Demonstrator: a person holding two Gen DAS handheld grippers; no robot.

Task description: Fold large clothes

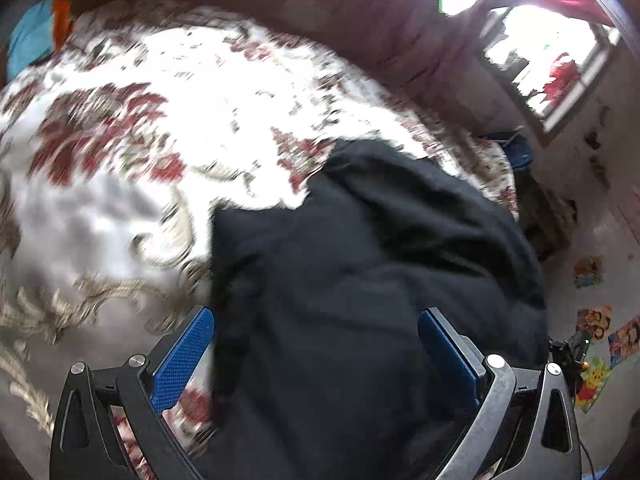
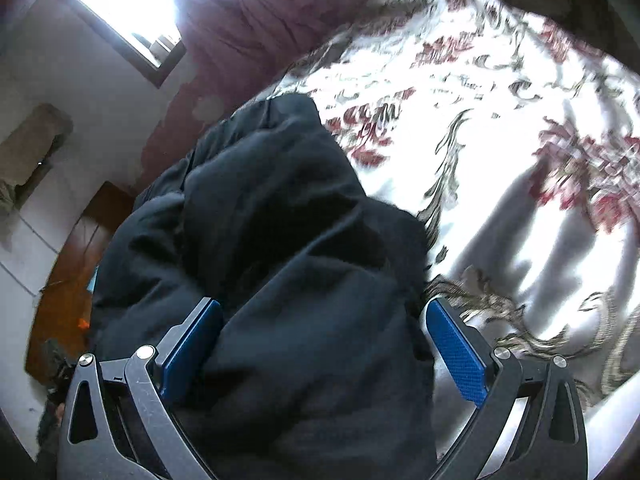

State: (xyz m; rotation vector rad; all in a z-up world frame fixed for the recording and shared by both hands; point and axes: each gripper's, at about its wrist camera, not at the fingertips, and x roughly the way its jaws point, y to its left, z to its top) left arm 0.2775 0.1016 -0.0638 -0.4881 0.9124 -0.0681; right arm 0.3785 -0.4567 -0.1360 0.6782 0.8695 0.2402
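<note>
Right claw [image 2: 324,344] spread wide w/ dark garment [image 2: 280,220] between.

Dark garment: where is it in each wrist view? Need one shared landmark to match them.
Left wrist: the dark garment fills the lower centre and right, between the open left claw.
Right wrist: it fills the centre and lower left, between the open right claw.
Shared landmark: the floral bedspread beneath it, left of the garment in the left view, right of it in the right view.

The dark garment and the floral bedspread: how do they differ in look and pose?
The dark garment is plain navy-black; the floral bedspread is white with red flowers. The garment is bunched in thick folds; the bedspread lies spread out beneath it. Both are soft fabric.
</note>
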